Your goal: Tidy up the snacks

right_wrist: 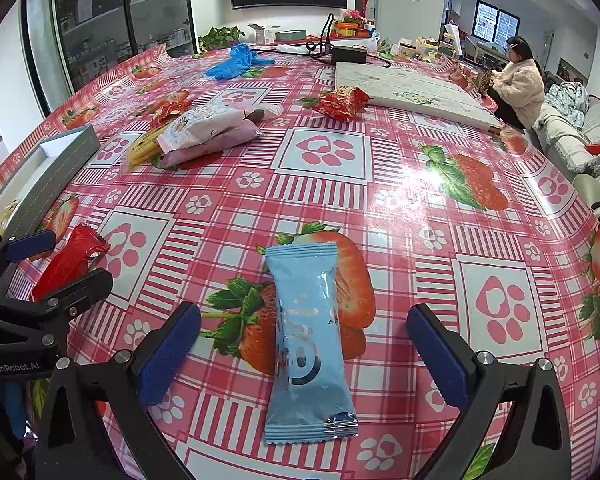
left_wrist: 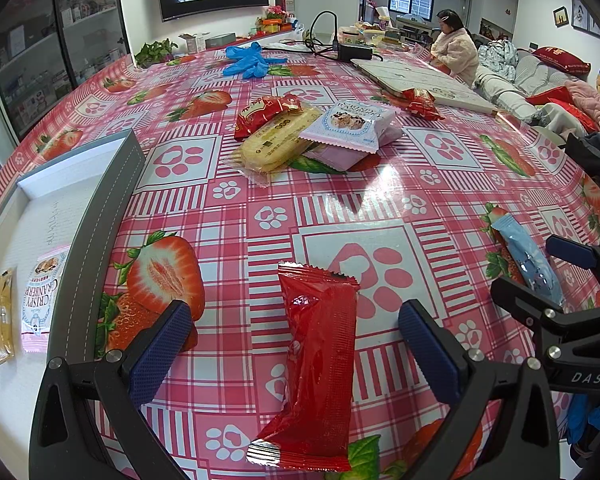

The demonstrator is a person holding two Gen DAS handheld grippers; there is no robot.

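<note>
A long red snack packet (left_wrist: 318,364) lies flat on the strawberry tablecloth between the fingers of my open left gripper (left_wrist: 296,320), untouched by either pad. A light blue snack packet (right_wrist: 308,344) lies likewise between the wide-apart fingers of my open right gripper (right_wrist: 304,320). The grey-rimmed white tray (left_wrist: 96,216) at the left holds a Crispy Cranberry packet (left_wrist: 40,296) and a yellow bar (left_wrist: 1,316). Farther back is a pile of snacks (left_wrist: 312,132): yellow biscuits, a red packet and pale pink and white packets. One more red packet (left_wrist: 422,103) lies beside a white board.
A flat white board (left_wrist: 416,80), blue gloves (left_wrist: 246,60), a black power brick with cable (left_wrist: 354,51) and a potted plant (left_wrist: 156,51) sit at the table's far side. A person in a pale fluffy coat (left_wrist: 456,50) sits beyond the table by a cluttered sofa.
</note>
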